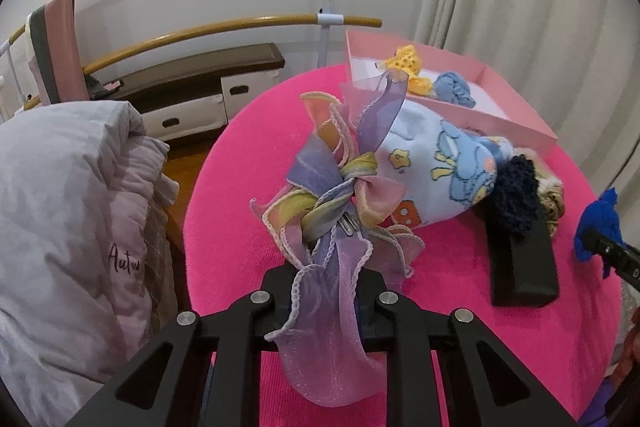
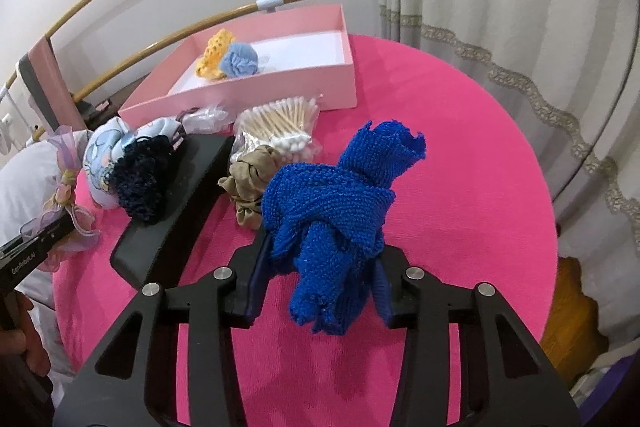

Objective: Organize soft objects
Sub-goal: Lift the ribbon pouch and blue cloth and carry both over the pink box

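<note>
Nearest the left wrist camera, the left tool [image 1: 326,291] was clamped on a sheer pastel ribbon bow [image 1: 336,195], whose long axis ran away from the camera, one lilac tail hanging down past the fingers and another rising toward the pink box [image 1: 516,115]. The bow was held above the pink worktop [image 1: 240,155], not resting on it. In the right wrist view, the right tool [image 2: 320,283] gripped a royal-blue knitted piece [image 2: 336,203], bunched and knotted, its long axis also pointing forward and up, with a frayed end drooping between the fingers. Behind the bow lay a pale blue printed cloth [image 1: 440,167], tilted with one end against the box wall. A dark navy knit scrunchie [image 2: 140,175] rested on the near end of a black case [image 2: 180,199], just beside that cloth. A tan scrunchie [image 2: 250,183] lay on the worktop touching a clear bag of cotton swabs [image 2: 280,123]. Inside the box, near its left corner, sat a yellow crocheted scrunchie [image 2: 214,55] and a light blue scrunchie [image 2: 240,61], touching each other. A grey quilt [image 1: 68,207] bulked at the left of the worktop.
</note>
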